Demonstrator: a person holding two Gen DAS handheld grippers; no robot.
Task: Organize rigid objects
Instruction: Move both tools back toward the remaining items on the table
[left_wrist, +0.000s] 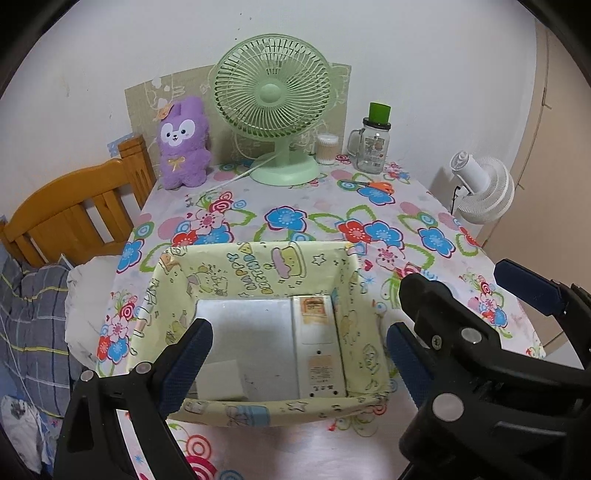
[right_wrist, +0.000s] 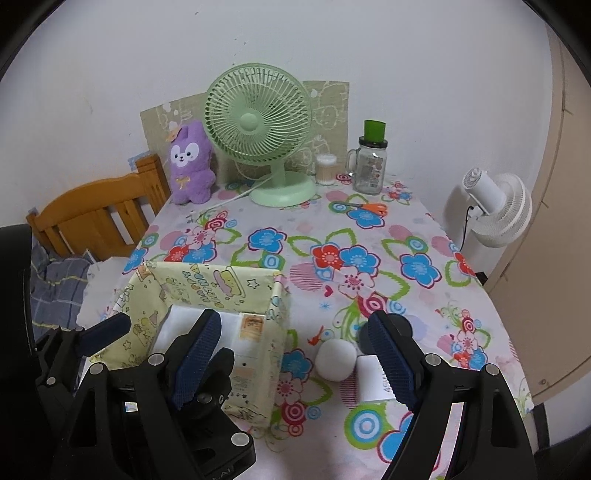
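In the lower centre of the left wrist view, the left claw (left_wrist: 295, 354) hangs released, jaws spread wide over the yellow fabric bin (left_wrist: 258, 266) on the floral worktop (left_wrist: 424, 206). Inside the bin lie a flat white box (left_wrist: 247, 339) and, along its right wall, a long white remote-like device (left_wrist: 321, 347). In the right wrist view the right claw (right_wrist: 295, 365) is also released, low in the frame, with a white ball (right_wrist: 336, 360) and a white card (right_wrist: 371, 378) between its fingers on the cloth, untouched. At the far edge stand a green fan (right_wrist: 258, 122), a purple plush (right_wrist: 190, 170), a glass jar (right_wrist: 369, 166) and orange scissors (right_wrist: 369, 207).
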